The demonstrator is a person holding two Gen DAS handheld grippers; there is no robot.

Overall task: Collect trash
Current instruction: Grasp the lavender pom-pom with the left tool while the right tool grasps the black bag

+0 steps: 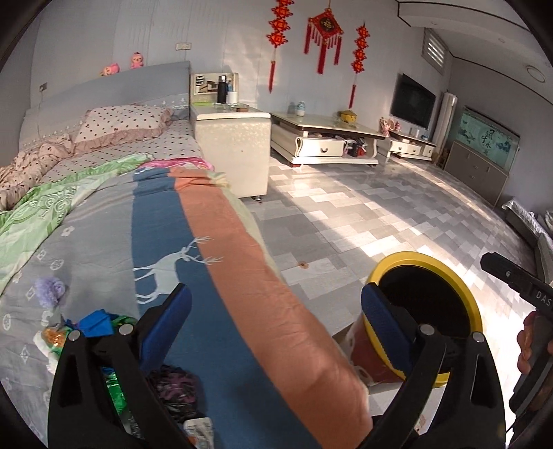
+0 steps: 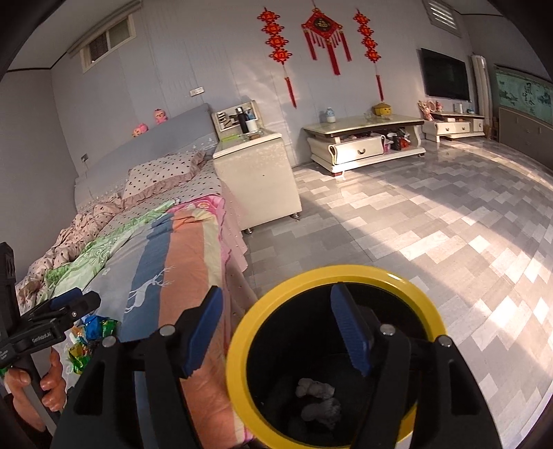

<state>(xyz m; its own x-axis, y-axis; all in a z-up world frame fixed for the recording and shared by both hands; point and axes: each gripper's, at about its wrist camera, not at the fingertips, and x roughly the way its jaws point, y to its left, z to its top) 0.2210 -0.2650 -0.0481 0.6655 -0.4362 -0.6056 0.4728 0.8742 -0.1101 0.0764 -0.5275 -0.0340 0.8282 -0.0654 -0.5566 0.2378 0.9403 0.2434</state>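
From my remote seat, I see both tools angled downward at the edge of a bed [image 1: 103,221]. My left tool [image 1: 276,307] stands with its blue ribbed pads spread wide over the bedspread and nothing between them. My right tool [image 2: 276,328] hangs above the mouth of a bin [image 2: 238,345], its pads apart and empty; one pad lies over the bin's dark inside, the other over the bed's edge. A hand [image 2: 52,383] grips the left tool's handle at the lower left of the right view.

The bin is round, with a glossy yellow rim and a black lining, and stands on the floor [image 1: 380,214] just beside the bed. Two pale crumpled wads [image 2: 318,397] lie at its bottom. More trash sits on the bedspread: a heap of shiny blue and green wrappers [image 2: 91,331] and a fluffy purple tuft [image 1: 50,288].

The bedspread is soft cloth in grey, blue and orange bands with a white deer printed on it. The floor is polished tile in grey and white, sunlit. Red knotted ornaments [image 1: 323,31] hang on the pale wall.
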